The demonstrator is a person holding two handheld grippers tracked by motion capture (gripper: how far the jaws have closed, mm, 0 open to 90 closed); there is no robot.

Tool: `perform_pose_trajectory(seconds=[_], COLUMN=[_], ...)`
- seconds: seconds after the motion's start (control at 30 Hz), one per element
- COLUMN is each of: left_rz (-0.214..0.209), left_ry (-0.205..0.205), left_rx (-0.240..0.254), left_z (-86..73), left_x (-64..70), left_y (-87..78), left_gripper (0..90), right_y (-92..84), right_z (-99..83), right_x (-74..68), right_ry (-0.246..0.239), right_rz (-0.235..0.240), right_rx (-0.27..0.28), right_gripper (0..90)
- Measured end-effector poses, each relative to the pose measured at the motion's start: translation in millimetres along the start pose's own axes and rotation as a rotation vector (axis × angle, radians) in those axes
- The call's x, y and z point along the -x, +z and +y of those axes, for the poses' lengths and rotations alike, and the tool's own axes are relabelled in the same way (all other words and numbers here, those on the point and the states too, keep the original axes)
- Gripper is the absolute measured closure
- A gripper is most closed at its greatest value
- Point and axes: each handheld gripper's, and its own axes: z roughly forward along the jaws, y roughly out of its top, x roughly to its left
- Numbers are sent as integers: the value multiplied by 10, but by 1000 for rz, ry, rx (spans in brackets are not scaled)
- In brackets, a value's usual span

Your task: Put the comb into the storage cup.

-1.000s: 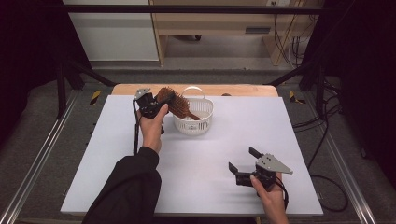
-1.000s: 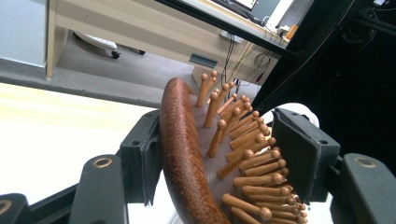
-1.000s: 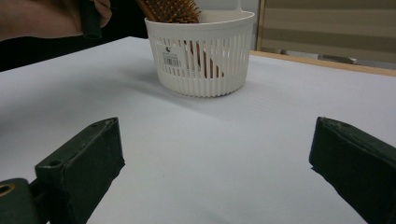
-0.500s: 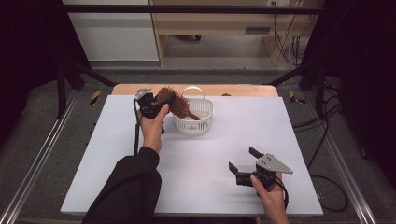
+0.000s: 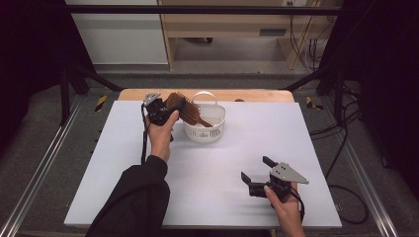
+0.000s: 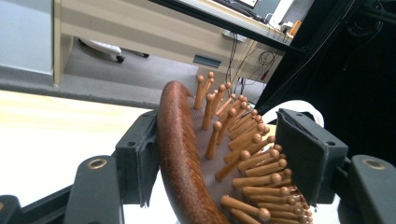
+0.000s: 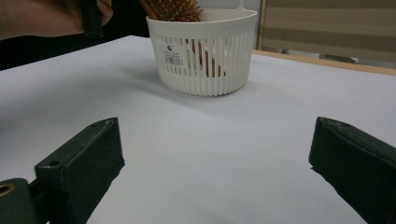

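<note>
A brown wooden hairbrush [image 5: 184,107] leans with its handle down inside a white slatted basket [image 5: 203,135] at the table's far middle. My left gripper [image 5: 173,104] is shut on the brush head. In the left gripper view one pad [image 6: 137,161] lies against the brush's smooth back [image 6: 182,158] and the other pad [image 6: 303,154] meets the bristle tips; the jaws have just been easing open. My right gripper [image 5: 256,168] rests low near the front right of the table, open and holding nothing. The right gripper view looks past its jaws [image 7: 215,158] at the basket [image 7: 205,60] and the brush [image 7: 170,8].
A white sheet covers the table [image 5: 123,163], with a wooden strip [image 5: 257,95] along the far edge. Metal rails [image 5: 39,168] run beside the table. Cables [image 5: 346,148] lie on the floor at right. A cabinet [image 5: 222,29] stands behind.
</note>
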Motion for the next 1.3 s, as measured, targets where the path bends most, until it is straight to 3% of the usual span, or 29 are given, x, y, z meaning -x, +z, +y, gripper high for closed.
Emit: perform_pose_trajectory(seconds=[0.37,0.8,1.3], left_rz=[-22,-7,-5], left_ry=[17,48,57], left_rx=[21,18,26], left_z=[-31,-25,-28], left_x=[7,32,50], left_y=[55,40,46], left_gripper=[241,85,56], right_y=[-13,-5,-16], right_z=[0,-1,1], right_x=[15,10,21], right_ry=[5,11,8], right_rz=[-6,-10,-11], right_rx=[4,2,5], right_gripper=[31,33,32])
